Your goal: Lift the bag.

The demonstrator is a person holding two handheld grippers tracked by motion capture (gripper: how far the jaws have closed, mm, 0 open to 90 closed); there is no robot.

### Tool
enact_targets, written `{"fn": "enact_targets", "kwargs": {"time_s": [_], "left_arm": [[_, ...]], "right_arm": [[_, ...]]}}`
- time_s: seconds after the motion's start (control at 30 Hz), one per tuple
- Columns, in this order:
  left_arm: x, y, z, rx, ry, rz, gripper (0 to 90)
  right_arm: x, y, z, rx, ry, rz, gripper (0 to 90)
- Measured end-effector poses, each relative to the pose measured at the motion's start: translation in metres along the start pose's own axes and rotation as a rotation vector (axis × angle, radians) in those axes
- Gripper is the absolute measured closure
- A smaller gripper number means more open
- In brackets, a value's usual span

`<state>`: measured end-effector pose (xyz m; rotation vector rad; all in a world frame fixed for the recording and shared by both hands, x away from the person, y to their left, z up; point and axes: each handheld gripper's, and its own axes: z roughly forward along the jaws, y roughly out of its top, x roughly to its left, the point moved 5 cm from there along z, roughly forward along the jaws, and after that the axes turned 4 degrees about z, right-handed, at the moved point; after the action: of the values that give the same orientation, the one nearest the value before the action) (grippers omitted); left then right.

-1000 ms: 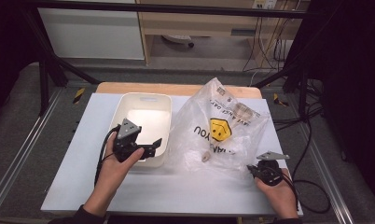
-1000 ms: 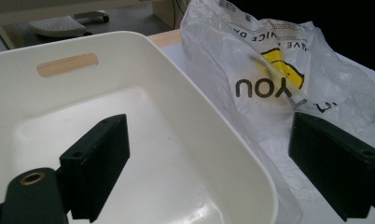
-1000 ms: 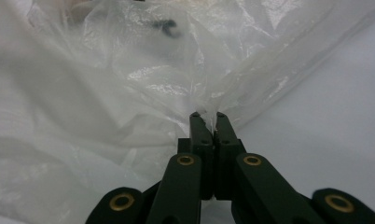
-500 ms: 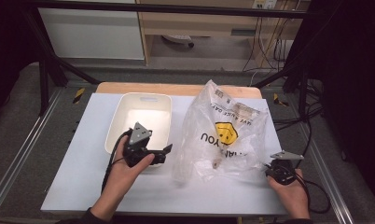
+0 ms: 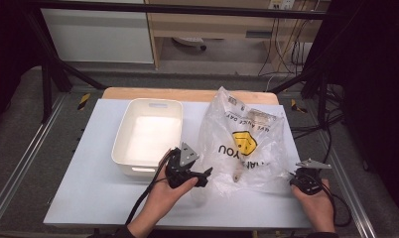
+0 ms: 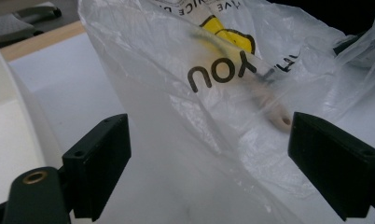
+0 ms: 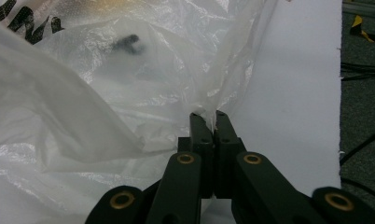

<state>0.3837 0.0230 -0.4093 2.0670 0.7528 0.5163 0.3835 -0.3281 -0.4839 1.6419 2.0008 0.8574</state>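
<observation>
On the table [image 5: 88,198], the plastic bag [image 5: 247,144] blurs its contents.

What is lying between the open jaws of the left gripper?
In the left gripper view, a fold of the clear plastic bag lies between the open jaws of the left gripper; neither jaw touches it.

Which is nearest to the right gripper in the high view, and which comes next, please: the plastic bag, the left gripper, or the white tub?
1. Plastic bag: its near right edge is pinched in the shut right gripper.
2. Left gripper: across the bag, at its left edge.
3. White tub: farthest, on the table's left half, behind the left gripper.
</observation>
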Motion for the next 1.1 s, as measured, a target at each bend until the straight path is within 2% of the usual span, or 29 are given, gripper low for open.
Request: {"fn": "enact_targets", "kwargs": {"time_s": [0.1, 0.23, 0.33, 0.43, 0.53, 0.63, 0.73, 0.77, 0.8, 0.93, 1.03, 1.1], "left_arm": [[-0.008, -0.002, 0.006, 0.009, -0.009, -0.006, 13.0], [-0.014, -0.001, 0.012, 0.001, 0.005, -0.015, 12.7], [-0.014, -0.003, 0.019, 0.012, 0.025, -0.023, 12.5], [-0.015, -0.007, 0.027, 0.026, 0.037, -0.047, 12.7], [-0.015, -0.012, 0.034, 0.039, 0.057, -0.043, 13.6], [-0.014, -0.017, 0.04, 0.05, 0.06, -0.06, 15.0], [-0.016, -0.025, 0.046, 0.088, 0.068, -0.052, 23.3], [-0.018, -0.029, 0.049, 0.113, 0.065, -0.056, 26.5], [-0.019, -0.032, 0.051, 0.131, 0.043, -0.064, 29.7], [-0.02, -0.036, 0.054, 0.132, 0.007, -0.097, 53.2], [-0.021, -0.035, 0.053, 0.126, -0.031, -0.096, 70.1], [-0.02, -0.035, 0.051, 0.133, -0.055, -0.082, 79.9]], "right_arm": [[0.0, 0.0, -0.001, 0.0, -0.005, -0.005, 90.0], [0.002, 0.0, -0.001, 0.004, -0.008, -0.011, 90.0], [0.002, -0.001, -0.001, 0.002, -0.007, -0.009, 90.0], [0.002, -0.001, -0.001, 0.004, -0.008, -0.011, 90.0], [0.003, -0.001, -0.002, 0.004, -0.007, -0.014, 90.0], [0.003, -0.001, -0.002, 0.005, -0.007, -0.02, 90.0], [0.004, -0.002, -0.002, 0.004, -0.011, -0.027, 90.0], [0.004, -0.002, -0.003, 0.008, -0.011, -0.022, 90.0], [0.005, -0.002, -0.003, 0.008, -0.013, -0.023, 90.0], [0.01, -0.001, -0.004, 0.004, -0.001, -0.027, 89.8], [0.014, 0.003, -0.006, -0.019, 0.01, -0.021, 84.7], [0.017, 0.005, -0.008, -0.03, 0.022, -0.028, 77.2]]}}
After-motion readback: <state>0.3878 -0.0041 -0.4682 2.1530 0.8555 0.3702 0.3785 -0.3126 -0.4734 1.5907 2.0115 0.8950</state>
